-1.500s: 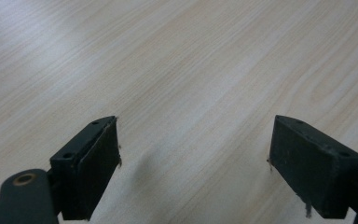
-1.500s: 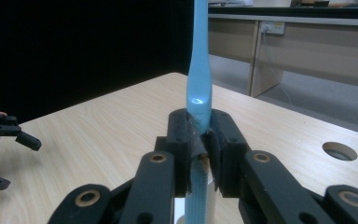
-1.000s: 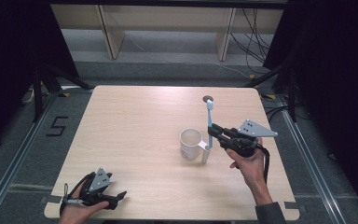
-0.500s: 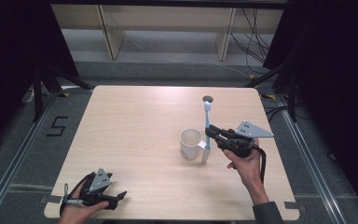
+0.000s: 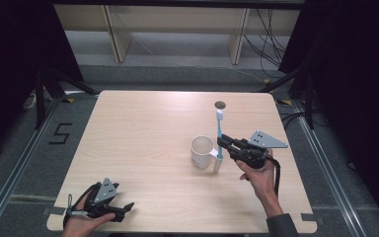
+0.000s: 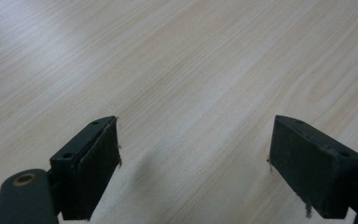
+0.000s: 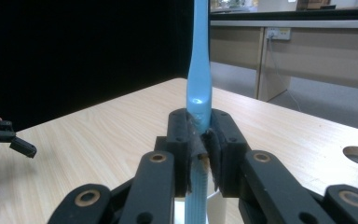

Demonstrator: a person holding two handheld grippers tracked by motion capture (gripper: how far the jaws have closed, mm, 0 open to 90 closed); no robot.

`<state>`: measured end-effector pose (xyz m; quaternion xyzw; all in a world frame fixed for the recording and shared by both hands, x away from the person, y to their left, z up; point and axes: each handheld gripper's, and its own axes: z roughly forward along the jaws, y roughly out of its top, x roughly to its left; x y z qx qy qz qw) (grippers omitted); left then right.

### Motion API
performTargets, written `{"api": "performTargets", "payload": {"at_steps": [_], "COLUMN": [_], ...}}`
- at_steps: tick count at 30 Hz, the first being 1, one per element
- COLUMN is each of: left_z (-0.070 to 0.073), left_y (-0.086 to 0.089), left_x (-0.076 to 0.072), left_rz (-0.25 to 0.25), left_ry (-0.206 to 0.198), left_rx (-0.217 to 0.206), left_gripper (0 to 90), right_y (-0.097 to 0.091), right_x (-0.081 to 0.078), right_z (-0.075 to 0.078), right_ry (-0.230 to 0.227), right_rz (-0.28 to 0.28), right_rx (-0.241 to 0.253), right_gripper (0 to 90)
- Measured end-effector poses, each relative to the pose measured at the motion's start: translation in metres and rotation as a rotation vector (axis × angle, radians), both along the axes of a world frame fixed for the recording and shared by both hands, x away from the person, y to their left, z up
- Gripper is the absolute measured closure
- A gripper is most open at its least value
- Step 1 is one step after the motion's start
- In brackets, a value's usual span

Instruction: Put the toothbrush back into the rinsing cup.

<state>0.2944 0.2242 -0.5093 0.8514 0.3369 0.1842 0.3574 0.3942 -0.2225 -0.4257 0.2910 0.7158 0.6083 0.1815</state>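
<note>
Right tool (image 5: 222, 142) pinches the blue toothbrush (image 5: 219, 132) mid-handle, holding it upright just beside the white mug (image 5: 202, 152) on the tabletop (image 5: 143, 128). Left tool (image 5: 123, 211) rests at the near corner, jaws spread over bare wood.

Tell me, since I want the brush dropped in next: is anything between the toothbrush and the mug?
Nothing visible. The right gripper holds the blue toothbrush upright just beside the white mug, whose open top looks empty, though its bottom isn't visible.
</note>
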Motion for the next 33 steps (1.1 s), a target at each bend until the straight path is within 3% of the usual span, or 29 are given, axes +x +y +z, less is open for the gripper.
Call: {"api": "performTargets", "payload": {"at_steps": [4,5,7,8,10,11,13,14,15,19,20,22,24,25,26,29,33], "left_z": [0.000,0.000,0.000,0.000,-0.001,-0.001,0.000,0.000,0.000,-0.001,0.000,0.000,-0.001,-0.001,-0.001,-0.001,-0.001], "left_y": [-0.001,-0.001,0.000,0.000,-0.001,-0.001,0.000,0.000,0.000,-0.001,0.000,0.000,-0.001,-0.001,-0.001,-0.001,-0.001], "left_x": [0.000,0.000,0.000,0.000,-0.001,-0.001,0.000,0.000,0.000,-0.001,0.000,0.000,-0.001,-0.001,-0.001,-0.001,-0.001], "left_rz": [0.007,0.001,0.000,0.002,0.007,0.007,0.001,0.003,0.002,0.008,0.001,0.002,0.007,0.008,0.007,0.007,0.007], "left_ry": [-0.002,0.001,-0.002,-0.004,-0.007,-0.007,-0.007,-0.008,-0.008,-0.008,-0.007,-0.008,-0.009,-0.009,-0.009,-0.009,-0.009], "left_rx": [-0.001,-0.003,-0.003,-0.001,-0.014,-0.016,0.011,0.007,0.007,-0.015,0.011,0.009,-0.016,-0.015,-0.012,-0.014,-0.014], "left_gripper": [15.3,15.3,15.3,15.3,15.3,15.3,15.3,15.3,15.3,15.3,15.3,15.3,15.3,15.3,15.3,15.3,15.3], "right_y": [0.001,0.001,0.002,0.001,0.002,0.000,0.001,-0.001,0.000,0.002,0.001,0.001,0.000,0.001,0.000,0.000,0.000], "right_x": [-0.002,0.000,-0.003,-0.002,-0.003,-0.003,-0.004,-0.004,-0.003,-0.006,-0.006,-0.004,-0.005,-0.006,-0.005,-0.005,-0.008], "right_z": [-0.006,-0.007,-0.009,-0.009,-0.012,-0.012,-0.015,-0.015,-0.016,-0.020,-0.021,-0.022,-0.023,-0.024,-0.024,-0.025,-0.026], "right_ry": [0.000,-0.031,0.003,-0.006,0.003,0.002,0.014,0.015,-0.005,0.011,0.017,-0.002,0.018,0.026,0.006,0.011,0.036], "right_rz": [0.016,0.015,0.017,0.018,0.014,0.008,0.011,0.023,0.011,0.021,0.019,0.027,0.024,0.024,0.023,0.030,0.027], "right_rx": [0.002,0.003,0.007,-0.012,0.011,-0.011,0.012,-0.014,-0.010,-0.003,-0.006,-0.013,-0.028,-0.010,-0.011,-0.015,-0.029], "right_gripper": [79.6,79.6,79.5,79.5,79.6,79.5,79.5,79.5,79.5,79.5,79.5,79.5,79.5,79.4,79.4,79.4,79.4]}}
